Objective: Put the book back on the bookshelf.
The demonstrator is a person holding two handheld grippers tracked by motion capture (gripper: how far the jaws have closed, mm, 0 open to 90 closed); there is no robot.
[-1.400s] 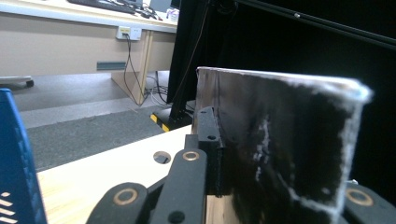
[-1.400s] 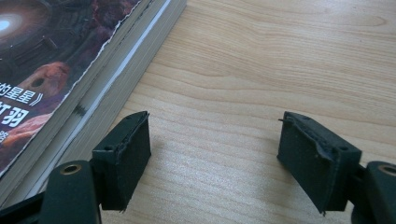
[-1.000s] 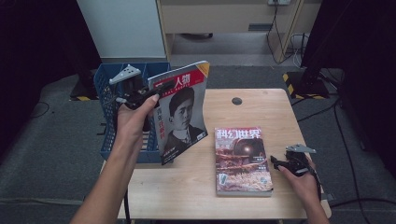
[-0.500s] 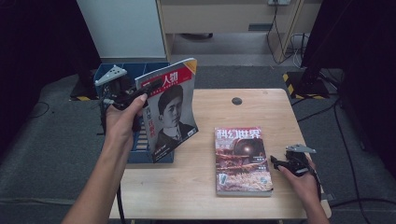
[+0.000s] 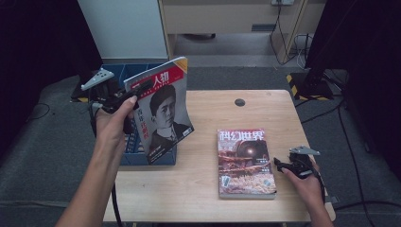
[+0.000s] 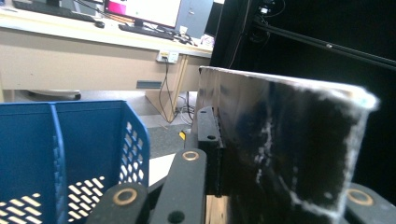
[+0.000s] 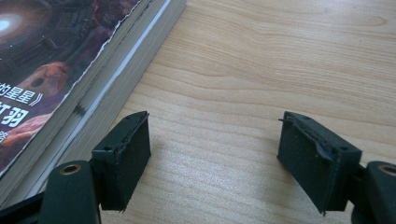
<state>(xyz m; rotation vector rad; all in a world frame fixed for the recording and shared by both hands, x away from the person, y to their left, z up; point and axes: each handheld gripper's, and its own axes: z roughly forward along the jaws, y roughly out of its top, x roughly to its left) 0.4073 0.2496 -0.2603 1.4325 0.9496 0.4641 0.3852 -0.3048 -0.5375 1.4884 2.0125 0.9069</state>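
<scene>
Wooden tabletop [image 5: 203, 189]: left hand-held gripper [image 5: 137, 92] clamps portrait magazine [image 5: 163, 111] upright over blue bin [image 5: 142, 146], right hand-held gripper [image 5: 279, 165] rests open beside second magazine [image 5: 245, 161].

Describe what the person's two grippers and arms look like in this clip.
Both grippers are black, each topped by a grey three-cornered plate: left gripper, right gripper. The flat black jaw pads sit on arms with brass-ringed pivots. A black cable trails from the left one. The forearms are bare, no sleeves.

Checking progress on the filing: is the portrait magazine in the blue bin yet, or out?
Out. The left gripper holds the portrait magazine upright above the blue bin.
</scene>
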